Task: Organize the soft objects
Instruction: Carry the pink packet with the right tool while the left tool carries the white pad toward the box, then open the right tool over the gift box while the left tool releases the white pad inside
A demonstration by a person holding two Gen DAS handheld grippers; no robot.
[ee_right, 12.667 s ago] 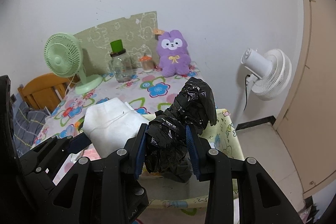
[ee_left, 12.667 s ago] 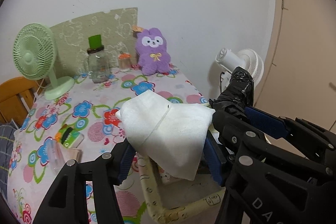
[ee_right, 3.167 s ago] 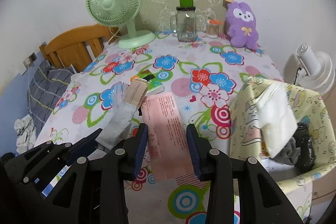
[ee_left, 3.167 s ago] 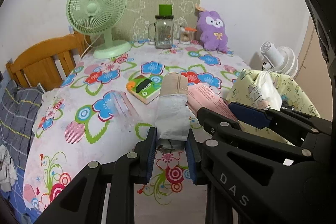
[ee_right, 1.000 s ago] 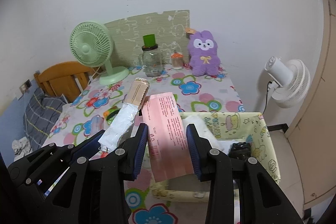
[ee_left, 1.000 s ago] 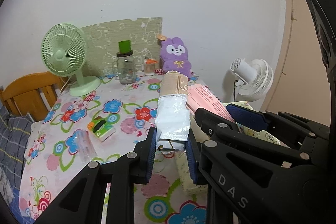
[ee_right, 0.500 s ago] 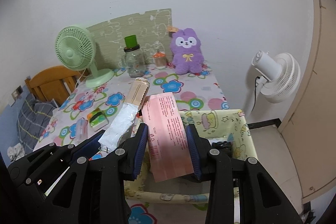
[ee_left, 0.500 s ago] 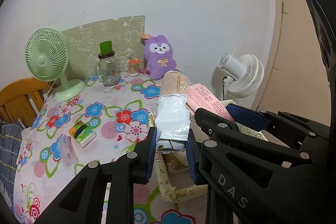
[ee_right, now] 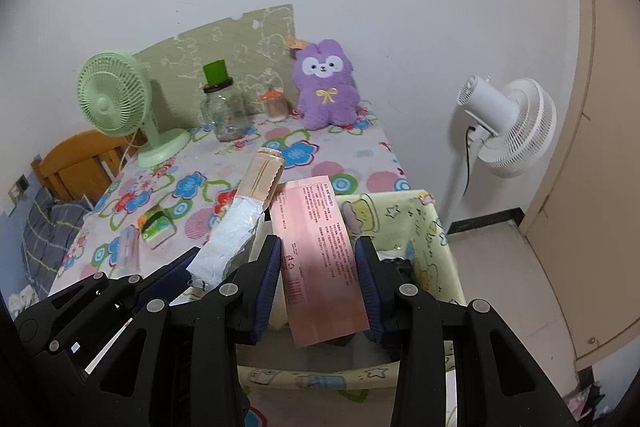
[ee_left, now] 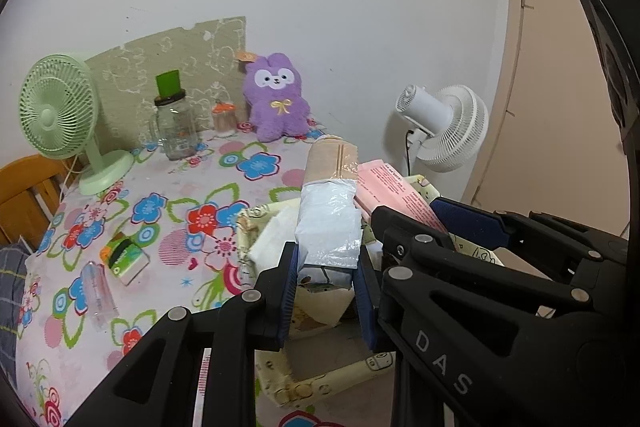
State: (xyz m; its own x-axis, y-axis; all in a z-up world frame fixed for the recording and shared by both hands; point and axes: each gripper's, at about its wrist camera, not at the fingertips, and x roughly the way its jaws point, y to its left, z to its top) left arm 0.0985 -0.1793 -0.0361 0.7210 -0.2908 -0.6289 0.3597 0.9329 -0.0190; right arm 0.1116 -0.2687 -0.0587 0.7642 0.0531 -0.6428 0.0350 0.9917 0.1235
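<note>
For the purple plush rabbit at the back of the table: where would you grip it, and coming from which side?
Probably the purple plush rabbit is best taken across its body just below the head, jaws closing on its two flanks, coming from the front of the table. It sits upright facing forward with the wall close behind, and a small orange-lidded jar stands near one side, so a side approach looks cramped.

Against the back wall, on the flowered counter [ee_left: 160, 227]: a green desk fan [ee_left: 60, 115] at far left; a glass jar with a green lid [ee_left: 173, 123] beside it; a small orange-capped jar [ee_left: 224, 117]; a purple plush rabbit [ee_left: 278, 103] upright. Nearer the front edge, a green-and-black packet [ee_left: 124, 257] and, just beside it, a clear plastic tube [ee_left: 98, 293]. Off the counter, a white standing fan [ee_right: 508, 123] at right; a wooden chair [ee_right: 76, 163] at left.
</note>
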